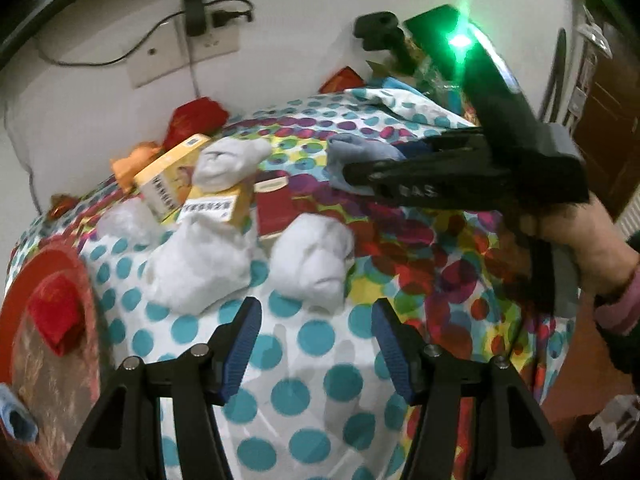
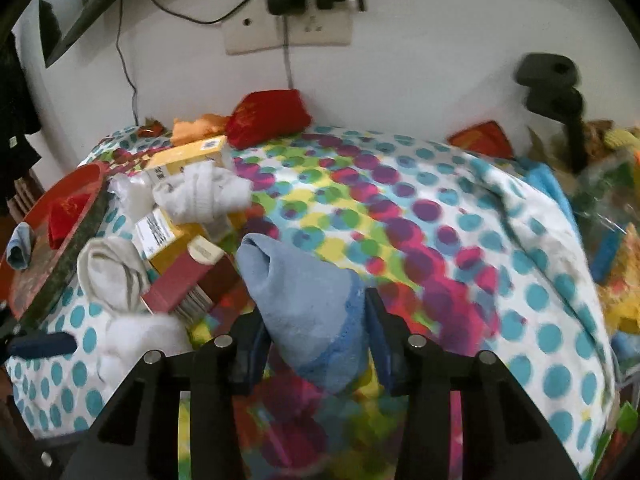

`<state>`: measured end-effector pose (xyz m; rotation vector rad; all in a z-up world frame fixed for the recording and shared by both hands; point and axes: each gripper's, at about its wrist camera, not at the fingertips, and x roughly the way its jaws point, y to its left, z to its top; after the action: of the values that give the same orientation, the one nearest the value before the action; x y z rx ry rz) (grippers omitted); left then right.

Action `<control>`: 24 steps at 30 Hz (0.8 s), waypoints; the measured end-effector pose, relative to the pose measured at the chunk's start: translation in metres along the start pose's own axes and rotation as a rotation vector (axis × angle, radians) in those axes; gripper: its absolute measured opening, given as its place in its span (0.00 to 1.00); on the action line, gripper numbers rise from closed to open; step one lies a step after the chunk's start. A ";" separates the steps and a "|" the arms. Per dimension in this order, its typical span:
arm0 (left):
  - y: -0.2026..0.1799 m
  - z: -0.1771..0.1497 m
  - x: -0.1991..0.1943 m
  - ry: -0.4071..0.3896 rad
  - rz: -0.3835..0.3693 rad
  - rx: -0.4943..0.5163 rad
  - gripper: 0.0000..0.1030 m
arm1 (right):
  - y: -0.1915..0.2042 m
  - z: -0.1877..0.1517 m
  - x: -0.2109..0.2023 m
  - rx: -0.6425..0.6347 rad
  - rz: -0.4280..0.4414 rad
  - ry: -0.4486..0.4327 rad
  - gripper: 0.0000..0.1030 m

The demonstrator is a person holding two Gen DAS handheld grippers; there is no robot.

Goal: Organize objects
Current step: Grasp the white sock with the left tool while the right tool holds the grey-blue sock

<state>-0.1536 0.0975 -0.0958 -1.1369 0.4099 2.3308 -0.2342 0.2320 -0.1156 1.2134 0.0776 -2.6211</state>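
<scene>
White wall with a socket plate (image 2: 288,32) and plugged-in charger backs a bench covered by a polka-dot cloth (image 2: 440,240), teal dots at the edges, mixed colours mid. Right tool (image 2: 316,332) is closed on a blue sock (image 2: 296,296); both pads press its lower end, and the sock's open end points toward 11 o'clock. In the left wrist view that same sock (image 1: 360,156) sits at 1 o'clock, at the tip of the right tool (image 1: 356,172), a hand (image 1: 588,248) gripping its handle. Left tool (image 1: 316,332) stands wide open over bare cloth, nothing between the pads. Just ahead of it, 12 o'clock: two white sock bundles (image 1: 308,260), a third one (image 1: 228,164) behind on yellow boxes (image 1: 172,180). Dark red box (image 1: 274,208) lies between them. Red tray (image 1: 64,264) at 9 o'clock holds a red pouch (image 1: 56,316) and another blue sock (image 1: 16,420). Red pouch (image 2: 268,116) by the wall at 11 o'clock in the right wrist view.
</scene>
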 end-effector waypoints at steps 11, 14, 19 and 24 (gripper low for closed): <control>0.004 0.023 0.032 0.036 -0.013 0.008 0.57 | -0.016 -0.020 -0.006 0.103 0.054 -0.010 0.40; 0.009 0.024 0.040 0.052 -0.014 -0.004 0.57 | -0.015 -0.020 -0.005 0.104 0.054 -0.004 0.41; 0.006 0.023 0.050 0.066 -0.018 -0.010 0.57 | -0.015 -0.019 -0.002 0.111 0.043 0.008 0.41; 0.001 0.024 0.055 0.070 -0.023 -0.020 0.57 | -0.014 -0.018 -0.002 0.110 0.038 0.009 0.42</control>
<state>-0.1981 0.1248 -0.1247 -1.2285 0.3974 2.2851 -0.2228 0.2485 -0.1269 1.2495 -0.0883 -2.6174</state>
